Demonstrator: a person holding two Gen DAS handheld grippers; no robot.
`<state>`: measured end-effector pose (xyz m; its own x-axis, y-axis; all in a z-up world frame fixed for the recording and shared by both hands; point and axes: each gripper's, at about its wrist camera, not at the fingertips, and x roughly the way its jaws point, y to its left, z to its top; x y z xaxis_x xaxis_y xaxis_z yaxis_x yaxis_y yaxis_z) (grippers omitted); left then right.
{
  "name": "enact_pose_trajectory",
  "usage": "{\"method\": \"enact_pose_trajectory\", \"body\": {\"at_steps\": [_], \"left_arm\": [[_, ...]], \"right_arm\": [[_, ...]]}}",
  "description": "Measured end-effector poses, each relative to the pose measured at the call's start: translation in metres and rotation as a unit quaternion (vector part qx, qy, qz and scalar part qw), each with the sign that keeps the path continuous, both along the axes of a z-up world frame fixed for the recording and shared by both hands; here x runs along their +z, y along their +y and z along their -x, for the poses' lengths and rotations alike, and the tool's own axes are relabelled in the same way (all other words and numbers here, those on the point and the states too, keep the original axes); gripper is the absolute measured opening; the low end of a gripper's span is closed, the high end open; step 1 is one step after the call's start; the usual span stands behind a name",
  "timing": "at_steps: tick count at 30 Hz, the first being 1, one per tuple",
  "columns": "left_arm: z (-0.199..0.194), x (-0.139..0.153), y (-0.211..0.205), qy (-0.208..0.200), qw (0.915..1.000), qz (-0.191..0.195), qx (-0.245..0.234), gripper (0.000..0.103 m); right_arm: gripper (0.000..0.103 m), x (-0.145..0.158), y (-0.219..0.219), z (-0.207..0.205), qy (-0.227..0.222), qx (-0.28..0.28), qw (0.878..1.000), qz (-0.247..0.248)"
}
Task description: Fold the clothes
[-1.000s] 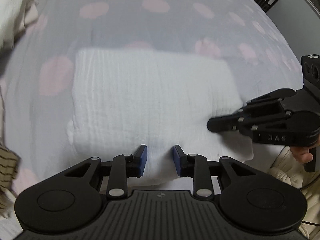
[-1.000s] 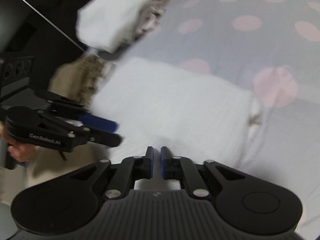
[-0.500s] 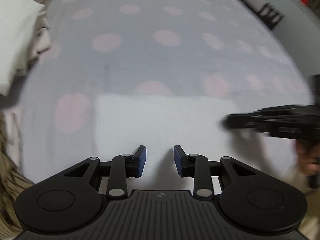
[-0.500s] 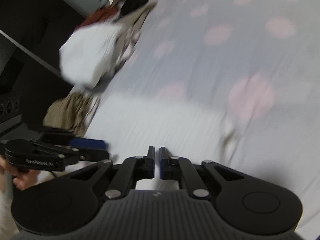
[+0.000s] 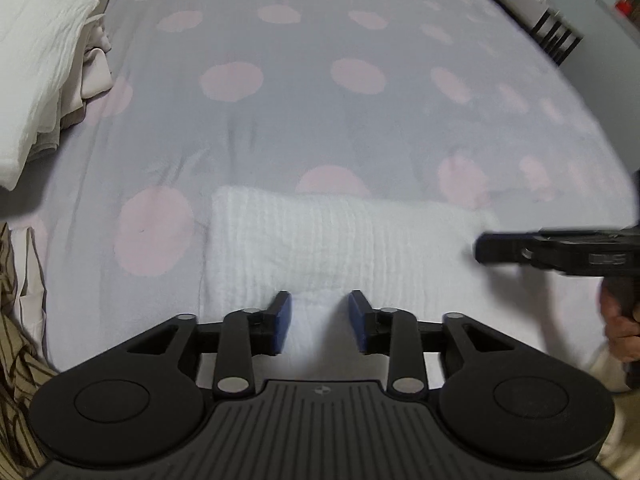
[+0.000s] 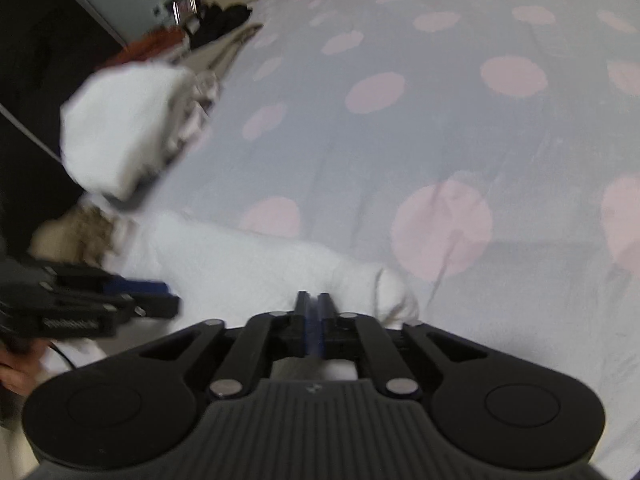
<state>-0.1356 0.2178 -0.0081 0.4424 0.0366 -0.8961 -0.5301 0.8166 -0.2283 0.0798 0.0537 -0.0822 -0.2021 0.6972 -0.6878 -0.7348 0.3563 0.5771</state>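
Grey bedding (image 5: 320,120) with pink dots carries a folded white garment (image 5: 340,248) at the 6 o'clock edge. Left gripper (image 5: 319,322) is spread wide over the garment's near edge, gripping nothing. Right gripper (image 6: 314,320), at 3 o'clock, has its jaws pressed together, empty, at the garment's near end.

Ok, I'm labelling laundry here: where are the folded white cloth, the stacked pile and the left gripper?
folded white cloth (image 5: 340,240), left wrist view, top face.
stacked pile (image 5: 36,60), left wrist view, white top layer.
left gripper (image 5: 320,318), left wrist view, between fingertips.
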Motion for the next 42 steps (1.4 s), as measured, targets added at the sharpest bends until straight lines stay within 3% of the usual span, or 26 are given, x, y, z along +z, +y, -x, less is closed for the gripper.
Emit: {"method": "enact_pose_trajectory", "body": {"at_steps": [1,3,4,6,11,15,21,27,34,40,42], "left_arm": [[0.009,0.005,0.006,-0.011,0.9999,-0.001,-0.005,0.068],[0.029,0.015,0.022,-0.029,0.9995,-0.01,0.008,0.07],[0.039,0.019,0.032,-0.036,0.9989,-0.015,0.025,0.07],[0.057,0.019,0.054,-0.046,0.997,0.013,0.061,0.071],[0.08,-0.007,0.088,-0.035,0.9914,0.096,0.081,0.073],[0.087,-0.038,0.108,-0.054,0.9758,0.179,0.114,0.073],[0.08,-0.067,0.12,-0.073,0.9542,0.267,0.113,0.075],[0.065,-0.082,0.123,-0.082,0.9471,0.292,0.106,0.078],[0.042,-0.092,0.114,-0.082,0.9458,0.302,0.088,0.091],[0.025,-0.09,0.1,-0.073,0.9524,0.288,0.069,0.093],[0.024,-0.088,0.096,-0.069,0.9561,0.278,0.063,0.085]], "right_arm": [[0.072,0.0,-0.008,-0.007,0.035,-0.002,0.999,-0.014],[0.095,-0.001,-0.023,-0.02,0.106,-0.007,0.993,-0.041],[0.095,-0.001,-0.03,-0.025,0.117,-0.02,0.992,-0.041],[0.095,-0.002,-0.044,-0.036,0.115,-0.049,0.992,-0.028],[0.098,-0.019,-0.063,-0.053,0.168,-0.061,0.984,-0.003],[0.098,-0.034,-0.059,-0.053,0.206,-0.054,0.977,0.006],[0.099,-0.056,-0.053,-0.053,0.263,-0.044,0.964,0.02],[0.101,-0.058,-0.041,-0.048,0.272,-0.027,0.961,0.024],[0.103,-0.064,-0.023,-0.041,0.291,-0.022,0.956,0.017],[0.103,-0.062,-0.016,-0.033,0.279,-0.016,0.96,0.015],[0.103,-0.062,-0.013,-0.03,0.275,-0.014,0.961,0.015]]}}
